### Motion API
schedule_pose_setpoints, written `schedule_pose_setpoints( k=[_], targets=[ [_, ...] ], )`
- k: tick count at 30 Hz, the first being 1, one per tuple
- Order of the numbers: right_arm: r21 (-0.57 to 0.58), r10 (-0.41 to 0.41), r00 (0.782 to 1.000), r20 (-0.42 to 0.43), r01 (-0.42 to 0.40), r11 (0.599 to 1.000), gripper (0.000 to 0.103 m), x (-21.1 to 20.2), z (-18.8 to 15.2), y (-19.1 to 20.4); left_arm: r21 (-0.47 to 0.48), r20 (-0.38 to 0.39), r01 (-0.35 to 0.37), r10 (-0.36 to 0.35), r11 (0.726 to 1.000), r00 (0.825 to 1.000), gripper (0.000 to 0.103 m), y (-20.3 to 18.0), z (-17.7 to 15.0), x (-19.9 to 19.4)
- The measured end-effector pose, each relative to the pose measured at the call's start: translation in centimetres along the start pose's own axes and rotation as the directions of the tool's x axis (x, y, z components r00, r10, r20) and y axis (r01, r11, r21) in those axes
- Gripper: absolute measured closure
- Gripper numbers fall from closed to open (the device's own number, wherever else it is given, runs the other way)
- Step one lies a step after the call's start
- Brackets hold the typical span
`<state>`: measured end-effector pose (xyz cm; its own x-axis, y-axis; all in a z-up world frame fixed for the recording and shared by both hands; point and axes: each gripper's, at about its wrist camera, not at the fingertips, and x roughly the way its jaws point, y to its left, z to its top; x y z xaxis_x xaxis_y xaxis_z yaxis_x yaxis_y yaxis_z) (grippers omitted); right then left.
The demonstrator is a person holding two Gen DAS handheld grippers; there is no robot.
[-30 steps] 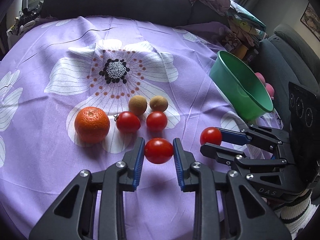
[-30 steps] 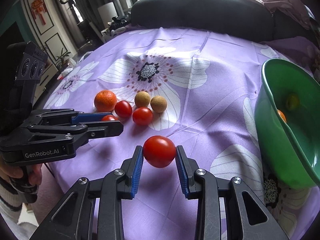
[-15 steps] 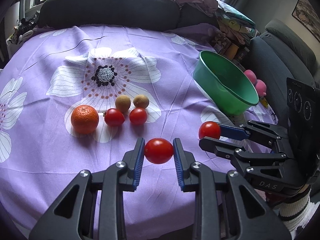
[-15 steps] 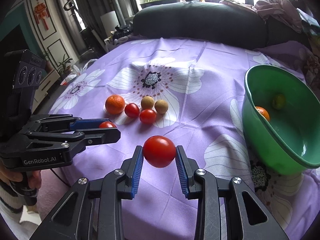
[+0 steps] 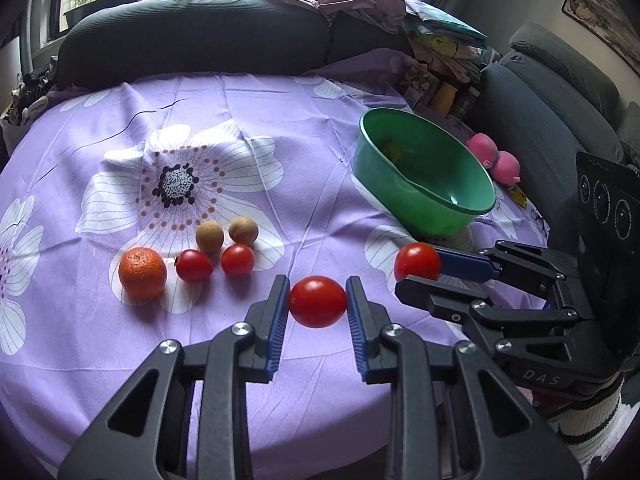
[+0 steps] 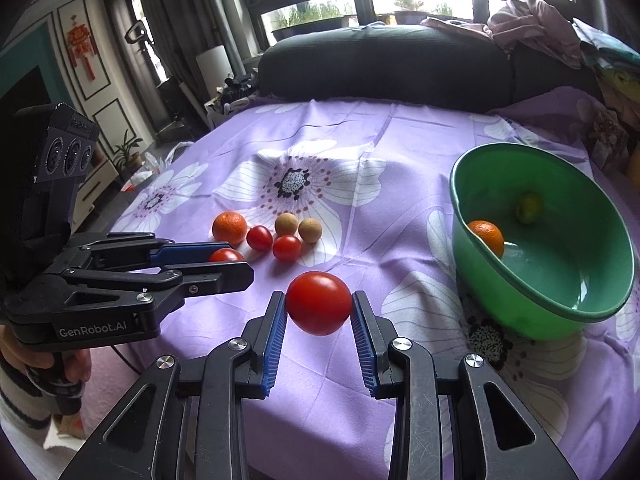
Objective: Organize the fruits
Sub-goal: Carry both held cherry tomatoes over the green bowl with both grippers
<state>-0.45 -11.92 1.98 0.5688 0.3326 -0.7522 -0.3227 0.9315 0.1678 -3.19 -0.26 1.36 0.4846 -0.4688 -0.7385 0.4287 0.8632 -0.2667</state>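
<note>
My left gripper [image 5: 318,302] is shut on a red tomato [image 5: 317,301] and holds it above the purple flowered cloth. My right gripper [image 6: 319,309] is shut on another red tomato [image 6: 319,302], also in the air; it shows in the left wrist view [image 5: 417,262]. On the cloth lie an orange [image 5: 142,273], two small tomatoes [image 5: 193,266] [image 5: 237,259] and two brown round fruits [image 5: 209,236] [image 5: 243,231]. The green bowl [image 6: 592,308] at the right holds an orange [image 6: 486,237] and a small green fruit [image 6: 529,208].
A dark sofa back [image 5: 192,36] runs behind the table, with piled clothes [image 5: 360,0] on it. Pink soft toys [image 5: 494,158] lie beyond the bowl. The table's front edge [image 5: 320,420] is just below both grippers.
Both grippers have pulled back and risen with their tomatoes, so the fruit group and the bowl look smaller and farther away.
</note>
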Motion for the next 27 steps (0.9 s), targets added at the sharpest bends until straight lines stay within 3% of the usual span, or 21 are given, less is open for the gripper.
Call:
schedule_pose_setpoints(
  k=[18,27],
  targets=[
    [0.1,-0.104,0.989,0.109,0.093,0.991,0.068,-3.0,1.4,-5.0,0.136,0.025,0.033,-0.037,0.99,0.999,0.075,-4.1,5.4,3.2],
    [0.157,-0.156,0.98,0.127,0.135,0.978,0.068,-3.4,1.6,-8.1,0.184,0.002,0.112,-0.114,0.977,0.993,0.075,-6.8,8.0,5.9]
  ],
)
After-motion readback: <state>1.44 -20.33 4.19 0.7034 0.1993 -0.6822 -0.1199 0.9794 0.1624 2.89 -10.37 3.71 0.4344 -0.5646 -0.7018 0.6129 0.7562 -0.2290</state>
